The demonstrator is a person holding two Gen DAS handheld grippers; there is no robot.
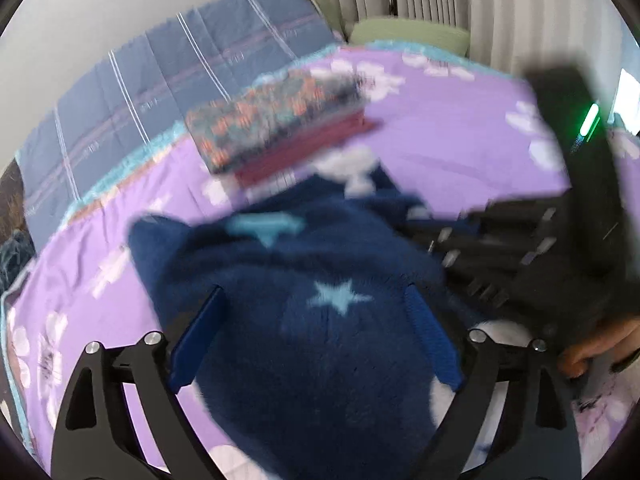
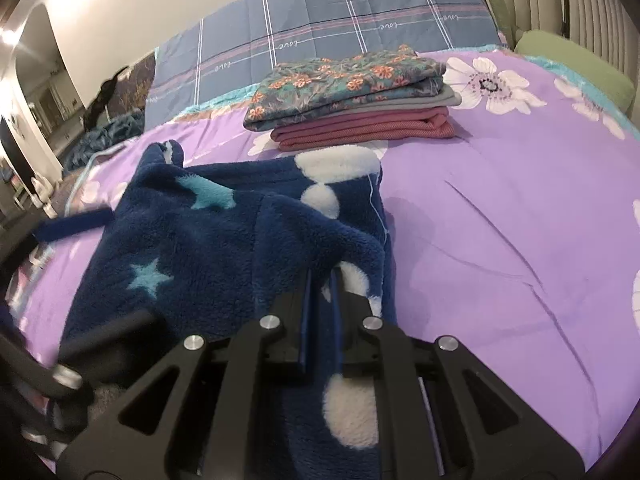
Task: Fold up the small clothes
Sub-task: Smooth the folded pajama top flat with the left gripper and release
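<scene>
**Fleece garment pinned at one edge, left jaws wide above it**

A dark navy fleece garment (image 2: 224,240) with pale blue stars and white spots lies rumpled on the near part of a purple floral bedspread (image 2: 500,208). The right gripper (image 2: 322,280) has its blue-padded jaws pressed together on a fold at the garment's right edge, fleece pinched between them. The left gripper (image 1: 316,312) hovers over the garment's middle with its jaws spread wide apart, the pads clear of the cloth on either side; this view is blurred. Farther back on the bedspread sits a neat stack of folded clothes (image 2: 352,96): a teal floral piece on top, a grey one under it, a dusty-red one at the bottom. Beyond the stack lies a blue plaid quilt (image 2: 320,24).
</scene>
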